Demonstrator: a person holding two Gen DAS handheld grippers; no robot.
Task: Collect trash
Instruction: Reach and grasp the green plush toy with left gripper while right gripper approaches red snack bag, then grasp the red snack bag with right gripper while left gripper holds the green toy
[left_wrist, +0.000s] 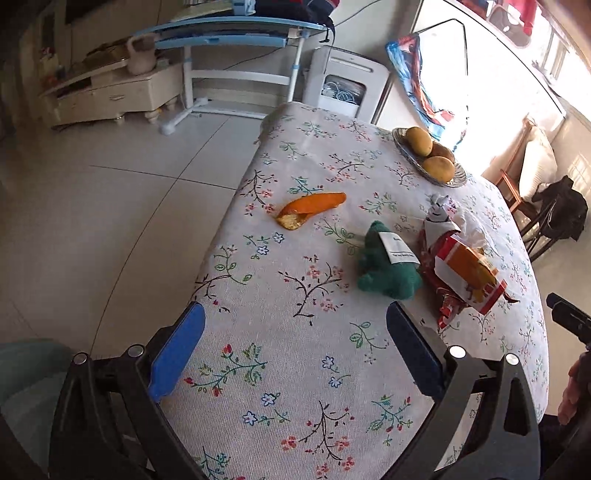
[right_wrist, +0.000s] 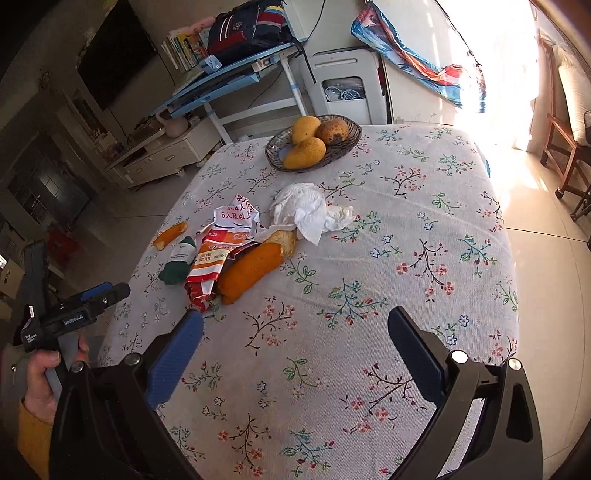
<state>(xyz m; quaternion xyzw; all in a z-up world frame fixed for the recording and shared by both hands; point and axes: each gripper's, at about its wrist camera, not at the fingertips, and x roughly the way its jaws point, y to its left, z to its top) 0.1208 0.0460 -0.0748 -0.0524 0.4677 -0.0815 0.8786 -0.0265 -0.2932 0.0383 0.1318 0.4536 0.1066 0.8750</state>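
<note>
Fig.: we hold left gripper (left_wrist: 295, 354) & right gripper (right_wrist: 295, 354) wide apart, nothing in either, above the table (right_wrist: 424, 295). Trash untouched near centre: small peel (left_wrist: 310, 208), large peel (right_wrist: 255, 266), wrapper (right_wrist: 218, 251), tissue (right_wrist: 306, 212). No bin in view; collection, we judge, not yet begun.

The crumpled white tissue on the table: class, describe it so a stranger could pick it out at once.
Start at the wicker bowl of mangoes at the far end of the floral tablecloth. Just in front of it, towards the camera, lies the crumpled white tissue, its edge against the pale end of the large orange peel. It alone in the litter is plain white, soft and unprinted.
</note>
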